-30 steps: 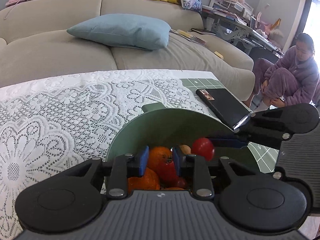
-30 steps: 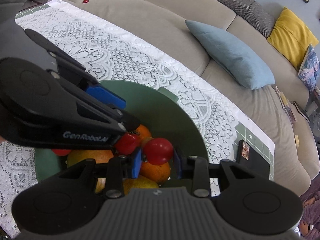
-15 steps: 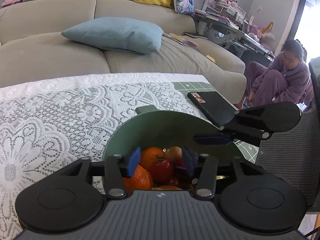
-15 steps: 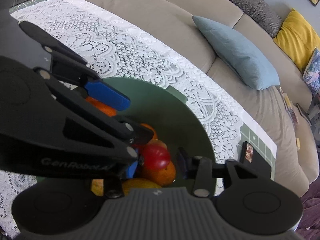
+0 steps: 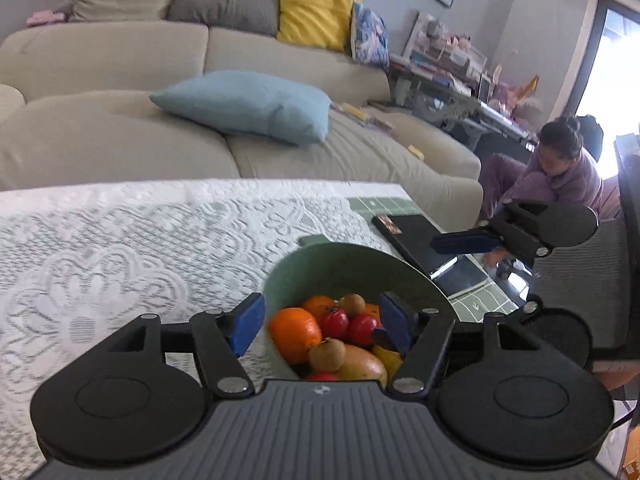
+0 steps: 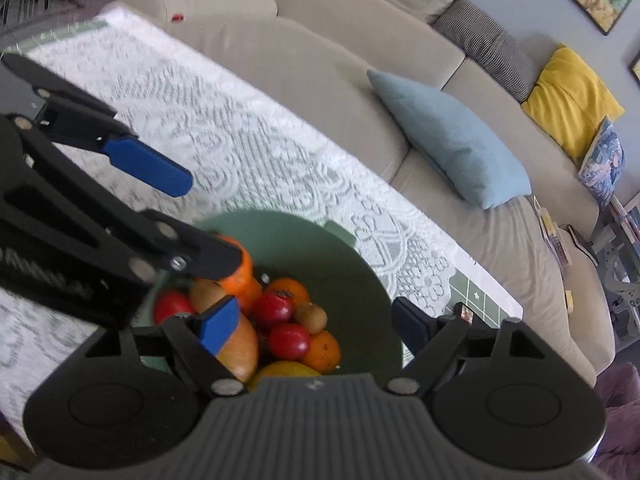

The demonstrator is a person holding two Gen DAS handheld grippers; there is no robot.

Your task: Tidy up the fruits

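**Both grippers spread wide over the fruit bowl**

Nearest to us, the left gripper point(image 5: 322, 322) has its blue-padded fingers point(image 5: 246, 324) apart, nothing between them; they have just been opening. The right gripper point(image 6: 310, 326) is the same: fingers point(image 6: 218, 322) wide apart, just opened, gripping nothing. In the right wrist view the left gripper's black arm crosses in front of the bowl's left side and hides part of the fruit there.

Just beyond the fingertips sits the green bowl point(image 5: 340, 264) on the bench point(image 5: 120, 248), which is covered by a white lace cloth point(image 6: 240, 152). The fruit lies piled inside the bowl: oranges point(image 5: 295, 334), red tomatoes point(image 6: 289, 341), small brown kiwis point(image 6: 311, 317), a mango point(image 6: 240, 346) and something yellow at the near rim that we cannot identify.

Past the bowl, on the bench's far corner, lies a dark tablet point(image 5: 424, 240) on a green checked mat point(image 5: 384, 206).

Farther back stands a beige sofa point(image 5: 100, 120) with a light blue cushion point(image 5: 248, 106), a yellow cushion point(image 5: 316, 4) and a grey one point(image 5: 224, 4). To the right a person in purple point(image 5: 560, 176) crouches near a cluttered desk point(image 5: 448, 80).
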